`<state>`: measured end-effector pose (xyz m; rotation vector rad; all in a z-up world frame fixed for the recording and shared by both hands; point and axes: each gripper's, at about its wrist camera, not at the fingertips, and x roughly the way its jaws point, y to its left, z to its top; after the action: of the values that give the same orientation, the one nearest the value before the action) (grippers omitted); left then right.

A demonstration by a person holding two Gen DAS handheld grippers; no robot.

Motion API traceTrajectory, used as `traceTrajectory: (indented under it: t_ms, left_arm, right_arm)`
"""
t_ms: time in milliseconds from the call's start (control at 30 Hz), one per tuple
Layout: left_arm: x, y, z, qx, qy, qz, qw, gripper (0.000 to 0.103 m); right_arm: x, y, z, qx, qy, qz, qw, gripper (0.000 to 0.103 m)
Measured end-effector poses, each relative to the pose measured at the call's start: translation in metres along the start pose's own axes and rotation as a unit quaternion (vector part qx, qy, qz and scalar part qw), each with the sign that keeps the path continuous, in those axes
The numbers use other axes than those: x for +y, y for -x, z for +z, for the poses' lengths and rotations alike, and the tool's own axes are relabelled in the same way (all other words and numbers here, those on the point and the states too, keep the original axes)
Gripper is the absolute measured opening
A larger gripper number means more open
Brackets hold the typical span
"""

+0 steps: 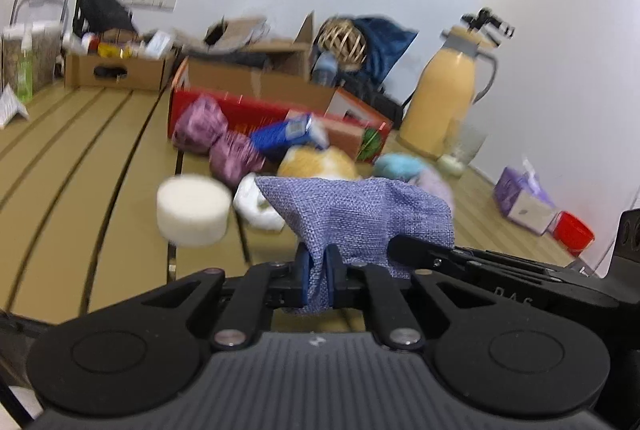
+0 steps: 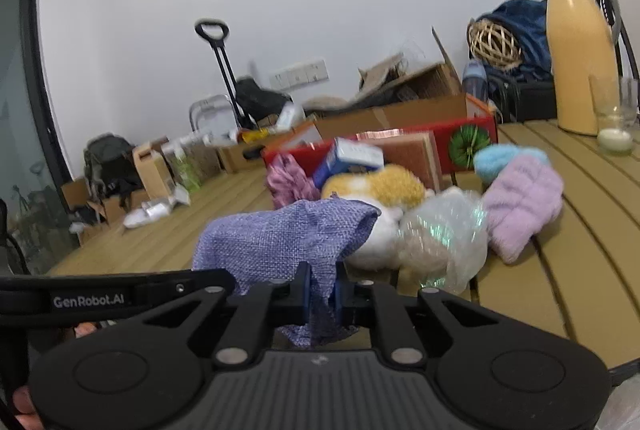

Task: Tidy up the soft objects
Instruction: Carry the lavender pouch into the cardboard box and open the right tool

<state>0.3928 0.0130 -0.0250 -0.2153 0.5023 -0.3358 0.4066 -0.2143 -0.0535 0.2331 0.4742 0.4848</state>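
Slatted tan table (image 1: 100,158), coarse-woven purple cloth (image 1: 360,214) between 2 clamped jaws

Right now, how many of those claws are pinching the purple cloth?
2. The left claw grips one end of the cloth; the right claw grips the other end, both shut on it above the slatted table.

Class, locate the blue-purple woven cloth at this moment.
The woven cloth is low and central in both wrist views, pinched between the left gripper and right gripper, just in front of the orange-and-white plush toy.
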Motion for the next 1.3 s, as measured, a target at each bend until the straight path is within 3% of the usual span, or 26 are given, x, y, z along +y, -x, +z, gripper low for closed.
traceTrajectory:
  t_ms: [133, 233, 367, 467, 600, 767, 800, 833, 900, 933, 1033, 1133, 1300]
  left_arm:
    - [-0.008, 0.010, 0.047, -0.027, -0.005, -0.010, 0.9996, 0.009]
    - [0.006, -0.011, 0.114, -0.033, 0.014, -0.025, 0.9991, 0.009]
    - [0.035, -0.080, 0.205, -0.014, 0.026, 0.000, 0.9996, 0.009]
    - [0.069, -0.152, 0.250, 0.017, 0.048, 0.026, 0.9983, 0.009]
    - [0.115, -0.249, 0.273, 0.069, 0.066, 0.080, 0.9922, 0.009]
    - [0.149, -0.330, 0.262, 0.129, 0.032, 0.148, 0.9799, 0.016]
    - [0.152, -0.337, 0.259, 0.133, 0.026, 0.159, 0.9780, 0.018]
    - [0.153, -0.340, 0.255, 0.131, 0.020, 0.164, 0.9776, 0.026]
    - [0.158, -0.342, 0.252, 0.132, 0.028, 0.162, 0.9776, 0.027]
    - [0.160, -0.342, 0.254, 0.130, 0.032, 0.158, 0.9783, 0.028]
    - [0.158, -0.341, 0.255, 0.124, 0.017, 0.168, 0.9778, 0.029]
    - [0.153, -0.333, 0.259, 0.111, 0.005, 0.165, 0.9800, 0.038]
    - [0.132, -0.276, 0.286, 0.081, 0.000, 0.168, 0.9825, 0.039]
  right_arm:
    - [0.001, 0.008, 0.053, -0.025, 0.009, 0.026, 0.999, 0.010]
    - [-0.007, -0.021, 0.120, -0.025, 0.020, 0.048, 0.998, 0.010]
    - [-0.024, -0.116, 0.212, 0.031, 0.019, 0.055, 0.998, 0.010]
    - [-0.044, -0.210, 0.254, 0.085, 0.016, 0.037, 0.996, 0.010]
    - [-0.077, -0.331, 0.269, 0.148, -0.015, 0.014, 0.989, 0.011]
    - [-0.104, -0.418, 0.249, 0.184, -0.041, -0.010, 0.982, 0.018]
    - [-0.107, -0.427, 0.243, 0.191, -0.045, -0.015, 0.981, 0.023]
    - [-0.109, -0.433, 0.236, 0.201, -0.050, -0.018, 0.978, 0.026]
    - [-0.114, -0.442, 0.221, 0.229, -0.068, -0.009, 0.971, 0.042]
    - [-0.117, -0.446, 0.219, 0.240, -0.080, -0.007, 0.967, 0.042]
    - [-0.116, -0.438, 0.223, 0.220, -0.079, -0.010, 0.972, 0.047]
    - [-0.112, -0.425, 0.232, 0.213, -0.066, -0.023, 0.975, 0.052]
    - [-0.108, -0.361, 0.270, 0.181, -0.066, -0.038, 0.981, 0.057]
